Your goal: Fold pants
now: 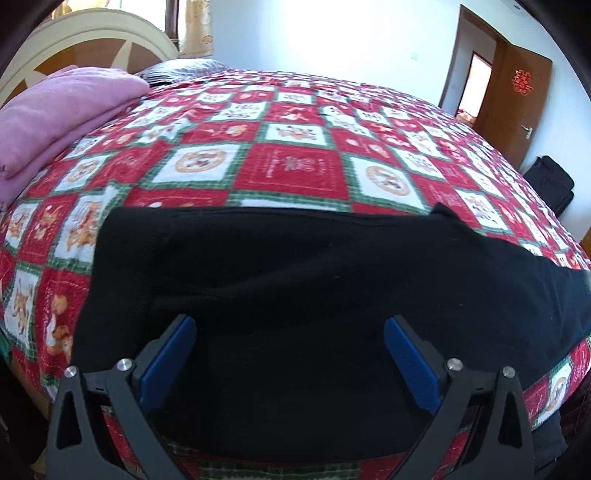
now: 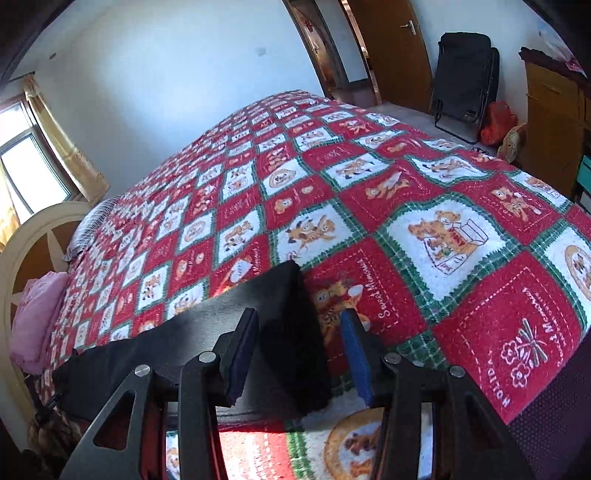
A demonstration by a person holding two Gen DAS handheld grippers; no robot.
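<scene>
Black pants [image 1: 295, 266] lie flat along the near edge of a bed covered with a red, white and green patchwork blanket [image 1: 295, 162]. My left gripper [image 1: 290, 328] is open and empty, its blue pads [image 1: 166, 365] just above the pants' wide part. In the right wrist view the narrow leg end of the pants [image 2: 291, 332] lies between the fingers of my right gripper [image 2: 301, 317], which is open with its jaws apart on either side of the cloth's edge. The pants stretch away to the left there.
A folded pink blanket [image 1: 62, 110] lies at the bed's head by the cream headboard [image 1: 92, 33]. A wooden door [image 1: 517, 99] and a black bag [image 1: 554, 184] stand beyond the bed. A black folding chair [image 2: 465, 74] and wooden cabinet [image 2: 546, 122] stand at the foot end.
</scene>
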